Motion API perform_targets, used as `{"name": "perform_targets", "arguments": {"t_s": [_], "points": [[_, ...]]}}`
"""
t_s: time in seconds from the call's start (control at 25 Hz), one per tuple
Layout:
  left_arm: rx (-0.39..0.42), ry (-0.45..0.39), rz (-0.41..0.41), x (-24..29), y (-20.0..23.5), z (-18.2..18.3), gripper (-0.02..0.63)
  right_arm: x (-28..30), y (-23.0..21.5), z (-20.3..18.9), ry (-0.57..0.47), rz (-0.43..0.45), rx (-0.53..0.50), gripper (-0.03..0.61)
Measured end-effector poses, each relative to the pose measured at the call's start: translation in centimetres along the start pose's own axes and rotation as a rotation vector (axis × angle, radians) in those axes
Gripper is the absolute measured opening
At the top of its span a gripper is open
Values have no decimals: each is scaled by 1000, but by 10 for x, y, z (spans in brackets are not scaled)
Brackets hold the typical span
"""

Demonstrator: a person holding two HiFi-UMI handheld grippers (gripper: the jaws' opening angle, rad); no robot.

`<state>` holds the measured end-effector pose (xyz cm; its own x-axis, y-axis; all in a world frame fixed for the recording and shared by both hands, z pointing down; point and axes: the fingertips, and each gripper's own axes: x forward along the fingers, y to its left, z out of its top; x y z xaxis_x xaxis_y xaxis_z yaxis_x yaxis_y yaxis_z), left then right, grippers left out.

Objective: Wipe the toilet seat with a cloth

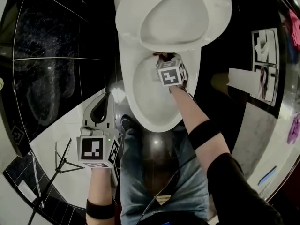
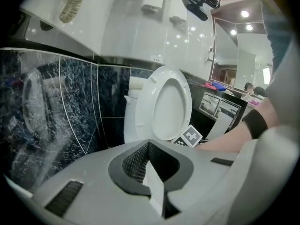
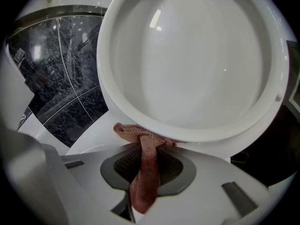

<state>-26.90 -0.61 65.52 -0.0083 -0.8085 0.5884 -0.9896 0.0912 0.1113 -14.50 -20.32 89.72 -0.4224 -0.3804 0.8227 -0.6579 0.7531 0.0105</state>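
The white toilet (image 1: pixel 154 97) stands with its lid (image 1: pixel 176 15) raised. My right gripper (image 1: pixel 165 59) reaches to the back of the bowl, just under the lid's lower edge. It is shut on a pink cloth (image 3: pixel 143 172) that hangs between its jaws. The cloth's bunched top end presses where the lid (image 3: pixel 192 64) meets the white rim (image 3: pixel 91 137). In the right gripper view the gripper (image 3: pixel 145 149) points at that joint. My left gripper (image 1: pixel 105 100) is shut and holds nothing; it hovers left of the bowl. Its own view shows the gripper (image 2: pixel 150 158) aimed at the toilet (image 2: pixel 161 109).
Black marble tiles (image 1: pixel 51 60) cover the wall left of the toilet. A thin metal stand (image 1: pixel 61 165) sits on the pale floor at lower left. The person's jeans-clad legs (image 1: pixel 154 172) are close to the bowl's front. A counter (image 1: pixel 265 62) with papers runs along the right.
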Motion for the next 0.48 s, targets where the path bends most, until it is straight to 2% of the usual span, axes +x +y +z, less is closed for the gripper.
{"name": "perform_targets", "arguments": {"t_s": [0.24, 0.48], "points": [[-11, -29, -30, -10, -10, 28, 2, -45, 5, -7, 8, -5, 37, 103], [-3, -66, -69, -34, -34, 83, 2, -134, -8, 31, -53, -24, 26, 103]]}}
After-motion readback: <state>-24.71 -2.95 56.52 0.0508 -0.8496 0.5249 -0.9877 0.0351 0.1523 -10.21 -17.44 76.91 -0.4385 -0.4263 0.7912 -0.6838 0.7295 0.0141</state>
